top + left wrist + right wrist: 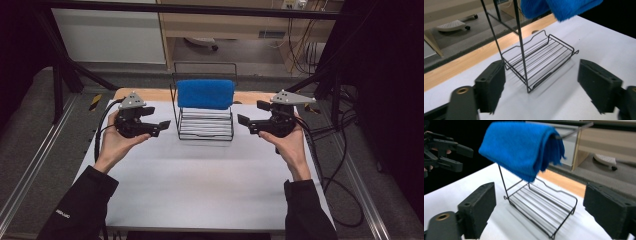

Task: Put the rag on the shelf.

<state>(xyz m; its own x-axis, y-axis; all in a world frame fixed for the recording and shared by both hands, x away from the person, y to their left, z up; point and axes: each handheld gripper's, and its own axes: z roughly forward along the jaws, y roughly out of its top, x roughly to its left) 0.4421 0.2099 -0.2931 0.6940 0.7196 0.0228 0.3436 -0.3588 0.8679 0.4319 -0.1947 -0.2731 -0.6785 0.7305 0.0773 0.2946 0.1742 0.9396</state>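
A folded blue towel (205,93) hangs over the top bar of a black wire rack (206,131) standing at the back middle of the white table. My left gripper (160,121) hovers just left of the rack, jaws apart with nothing between them. My right gripper (249,114) hovers just right of the rack, open and empty too. In the left gripper view the rack's tray (541,63) lies ahead, with the towel's edge (564,8) above. The right gripper view looks at the towel (524,147) draped over the rack (541,210), with the left gripper (459,157) at the far left.
The white tabletop (200,185) spreads toward the person, with a wooden strip (150,94) at its far edge. Cables (330,150) trail off the table's right side. Dark frame bars (65,70) stand at the back corners.
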